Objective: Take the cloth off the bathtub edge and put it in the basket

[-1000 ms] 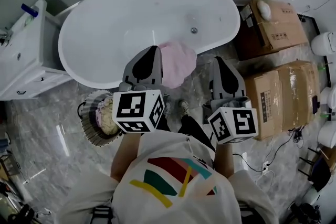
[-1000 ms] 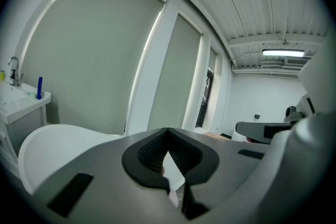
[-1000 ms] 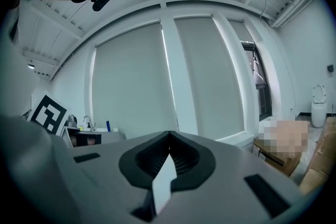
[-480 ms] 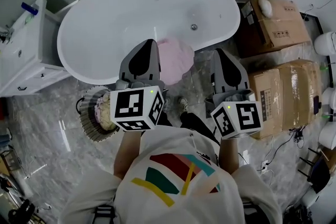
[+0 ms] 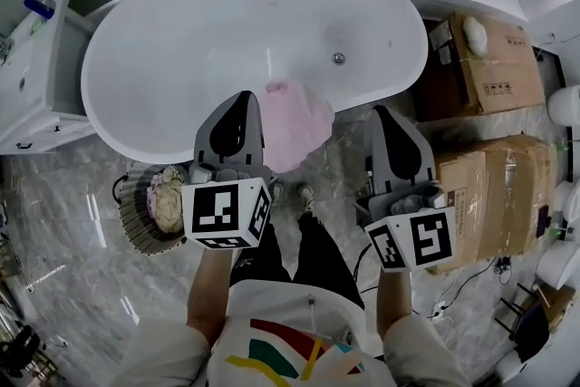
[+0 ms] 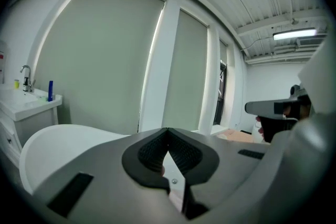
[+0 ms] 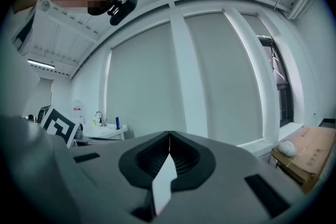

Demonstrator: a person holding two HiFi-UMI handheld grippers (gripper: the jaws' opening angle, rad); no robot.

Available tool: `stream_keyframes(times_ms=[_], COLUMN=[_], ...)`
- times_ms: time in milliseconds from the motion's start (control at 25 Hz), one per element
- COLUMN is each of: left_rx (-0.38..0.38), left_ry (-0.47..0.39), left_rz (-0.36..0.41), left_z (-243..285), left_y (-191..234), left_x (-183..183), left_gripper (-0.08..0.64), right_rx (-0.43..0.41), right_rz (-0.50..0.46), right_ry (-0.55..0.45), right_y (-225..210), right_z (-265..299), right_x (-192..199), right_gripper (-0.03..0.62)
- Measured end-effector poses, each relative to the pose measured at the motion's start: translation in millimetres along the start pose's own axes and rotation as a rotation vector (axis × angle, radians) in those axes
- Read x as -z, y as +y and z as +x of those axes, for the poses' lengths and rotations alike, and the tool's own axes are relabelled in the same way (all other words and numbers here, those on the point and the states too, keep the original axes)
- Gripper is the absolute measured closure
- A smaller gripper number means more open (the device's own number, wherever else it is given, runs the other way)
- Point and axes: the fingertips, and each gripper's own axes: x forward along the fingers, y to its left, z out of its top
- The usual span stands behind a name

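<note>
Head view: pink cloth [image 5: 294, 127] draped over near bathtub edge [image 5: 163, 149], at 3 o'clock of left gripper [image 5: 243, 97]; right gripper [image 5: 381, 111] at 3 o'clock of cloth; basket [image 5: 127, 206] on floor at 8 o'clock.
Left gripper view: jaws pressed together, nothing between.
Right gripper view: jaws likewise closed, empty.

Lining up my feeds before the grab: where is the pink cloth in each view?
Head view: pink cloth draped over the white bathtub's near rim, centre.
Left gripper view: not made out.
Right gripper view: not in it.
Shared landmark: blue bottle on the white sink cabinet, at left in all three.
</note>
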Motion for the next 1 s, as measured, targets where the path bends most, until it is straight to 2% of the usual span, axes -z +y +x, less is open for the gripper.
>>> stream_keyframes(times_ms=[200, 480, 640, 840, 1000], left_rx=[-0.056, -0.131, -0.164, -0.183, -0.218], left_ry=[0.043, 0.092, 0.124, 0.155, 0.16], left_rz=[-0.016, -0.046, -0.067, -0.102, -0.127], left_z=[27.1, 38.4, 38.9, 41.0, 37.5], left_y=[24.7, 46.0, 53.2, 57.1, 58.4], left_x=[61.8, 156.4, 204.7, 247.4, 262.9], left_gripper=[0.541, 0.541, 0.541, 0.541, 0.541], right_rx=[-0.046, -0.072, -0.092, -0.142, -0.173], right_rz=[0.005, 0.048, 0.026, 0.033, 0.015], right_ry=[0.015, 0.068, 0.108, 0.203, 0.27], right_y=[-21.5, -39.2, -38.4, -29.9, -27.2], right_z=[36.5, 63.2, 70.3, 68.3, 65.6], right_x=[49.3, 139.5, 188.2, 242.3, 268.0], right_gripper=[0.58, 0.58, 0.58, 0.58, 0.58])
